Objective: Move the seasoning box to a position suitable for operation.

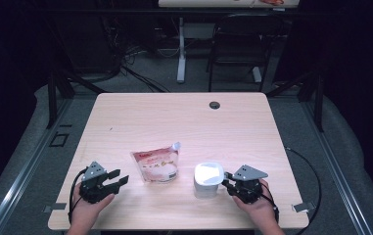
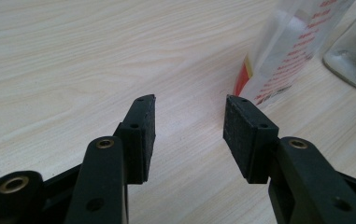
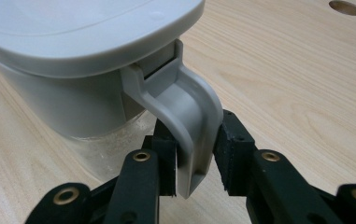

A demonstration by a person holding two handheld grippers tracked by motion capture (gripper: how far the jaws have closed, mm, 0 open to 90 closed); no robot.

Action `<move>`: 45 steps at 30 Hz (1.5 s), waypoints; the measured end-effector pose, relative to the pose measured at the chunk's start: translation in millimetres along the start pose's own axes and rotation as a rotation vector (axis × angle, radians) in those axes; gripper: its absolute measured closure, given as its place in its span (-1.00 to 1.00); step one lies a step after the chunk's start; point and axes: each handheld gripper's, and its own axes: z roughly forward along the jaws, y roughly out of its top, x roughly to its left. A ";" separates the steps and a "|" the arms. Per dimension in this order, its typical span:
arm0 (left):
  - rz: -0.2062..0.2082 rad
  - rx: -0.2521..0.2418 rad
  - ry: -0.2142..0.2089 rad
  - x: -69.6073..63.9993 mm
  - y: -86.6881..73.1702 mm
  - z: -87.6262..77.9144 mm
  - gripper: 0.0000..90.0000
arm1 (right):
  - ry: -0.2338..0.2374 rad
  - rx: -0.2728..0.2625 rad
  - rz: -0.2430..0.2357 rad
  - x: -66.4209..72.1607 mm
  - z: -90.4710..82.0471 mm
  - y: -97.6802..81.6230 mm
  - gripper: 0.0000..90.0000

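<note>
One pouch (image 1: 155, 165): red print, unreadable; jar (image 1: 208, 179) unlabelled.

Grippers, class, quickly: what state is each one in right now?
Left gripper: open, nothing between the jaws.
Right gripper: shut on the jar's grey handle.

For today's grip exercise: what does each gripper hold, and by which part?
The right gripper clamps the grey handle of the lidded jar. The left gripper holds nothing, its jaws open.

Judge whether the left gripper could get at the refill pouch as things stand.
Probably yes: the left gripper stands open beside the pouch, with bare table between them and nothing in the way.
</note>
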 end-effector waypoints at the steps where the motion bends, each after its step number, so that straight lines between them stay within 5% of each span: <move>1: 0.001 0.004 -0.002 0.2 0.2 -0.3 0.20 | 0.000 -0.001 -0.002 -0.2 0.2 0.0 0.59; 12: -0.002 0.007 -0.003 1.4 -0.9 2.3 0.18 | 0.011 -0.008 -0.003 -1.5 -1.6 -0.7 0.54; 16: -0.005 0.010 -0.003 2.4 -1.0 2.2 0.17 | 0.031 -0.052 0.031 -5.5 -15.4 -2.5 0.46; 23: -0.003 0.012 0.000 2.3 -0.5 1.5 0.17 | 0.051 -0.052 0.060 -6.4 -29.7 -2.2 0.46; 34: -0.007 0.007 0.004 3.4 -2.1 -0.2 0.18 | 0.056 -0.140 0.155 -15.5 -46.8 3.6 0.65; 45: -0.016 0.015 0.006 4.5 -3.5 -1.5 0.18 | 0.005 -0.129 0.140 -9.9 -51.5 33.3 1.00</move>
